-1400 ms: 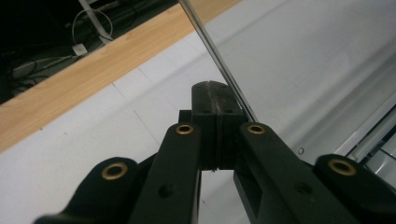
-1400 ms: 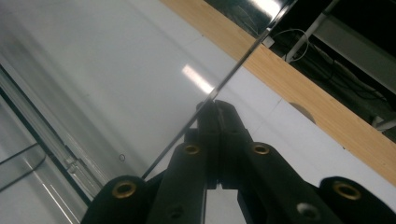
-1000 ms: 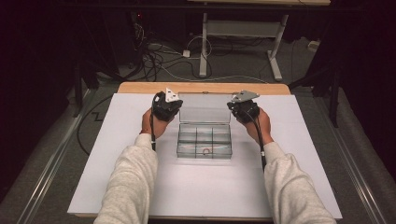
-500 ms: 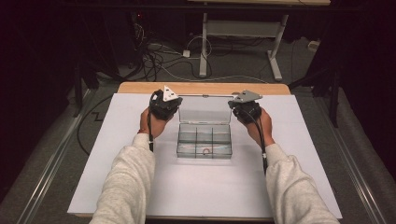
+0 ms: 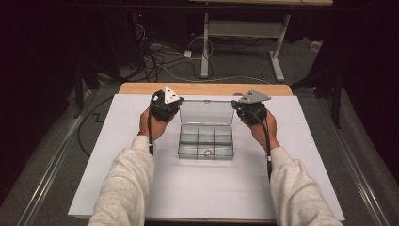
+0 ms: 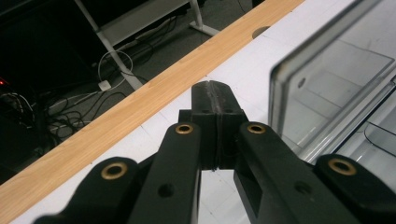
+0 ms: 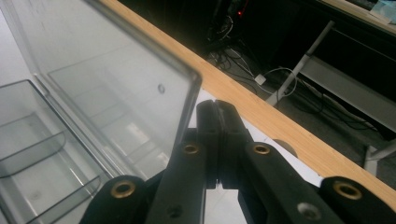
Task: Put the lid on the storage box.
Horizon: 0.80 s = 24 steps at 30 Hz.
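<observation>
A clear plastic compartment box lies mid-table with its lid standing open and upright at the back. A small red ring rests in a front compartment. My left gripper is at the lid's left upper corner, shut with nothing between its jaws. In the left gripper view its tips sit just left of the lid. My right gripper is at the lid's right upper corner, also shut and empty. Its tips sit beside the lid's edge; contact is unclear.
A white sheet covers the wooden table, whose bare edge runs along the back. Beyond it are cables on the floor and a white desk frame. Room stays free on the sheet left, right and in front of the box.
The right gripper has edged slightly at the lid's right corner. The left hand, the lid and the box look the same.
</observation>
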Available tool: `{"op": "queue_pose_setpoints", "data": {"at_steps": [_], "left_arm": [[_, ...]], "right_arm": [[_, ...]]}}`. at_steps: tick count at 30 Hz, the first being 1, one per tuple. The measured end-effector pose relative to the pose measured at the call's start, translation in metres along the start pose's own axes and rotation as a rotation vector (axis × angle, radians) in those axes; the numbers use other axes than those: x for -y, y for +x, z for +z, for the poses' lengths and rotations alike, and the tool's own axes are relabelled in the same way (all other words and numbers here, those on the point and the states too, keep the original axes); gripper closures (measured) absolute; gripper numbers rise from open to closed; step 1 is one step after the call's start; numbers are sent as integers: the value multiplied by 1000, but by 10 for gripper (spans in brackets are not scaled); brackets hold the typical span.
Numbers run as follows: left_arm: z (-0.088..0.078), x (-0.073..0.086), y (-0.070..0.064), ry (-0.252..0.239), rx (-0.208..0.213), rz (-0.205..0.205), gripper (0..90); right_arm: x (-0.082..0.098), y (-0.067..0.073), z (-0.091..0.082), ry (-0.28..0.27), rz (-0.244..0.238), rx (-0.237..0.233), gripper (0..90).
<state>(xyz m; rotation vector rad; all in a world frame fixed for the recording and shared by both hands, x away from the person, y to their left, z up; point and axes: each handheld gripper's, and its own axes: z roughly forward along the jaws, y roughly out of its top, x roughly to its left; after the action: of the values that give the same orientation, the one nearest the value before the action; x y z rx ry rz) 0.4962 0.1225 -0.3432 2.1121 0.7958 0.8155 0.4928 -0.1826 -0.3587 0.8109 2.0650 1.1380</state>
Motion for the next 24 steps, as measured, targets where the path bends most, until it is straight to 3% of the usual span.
{"op": "queue_pose_setpoints", "data": {"at_steps": [6,13,24], "left_arm": [[-4,1,-4,-7,-2,7,874],[-7,4,-8,-21,-8,4,874],[-15,7,-15,-35,-23,11,874]], "right_arm": [[1,5,-4,-12,-16,10,900],[6,9,-7,-21,6,9,900],[9,17,-15,-47,0,30,900]]}}
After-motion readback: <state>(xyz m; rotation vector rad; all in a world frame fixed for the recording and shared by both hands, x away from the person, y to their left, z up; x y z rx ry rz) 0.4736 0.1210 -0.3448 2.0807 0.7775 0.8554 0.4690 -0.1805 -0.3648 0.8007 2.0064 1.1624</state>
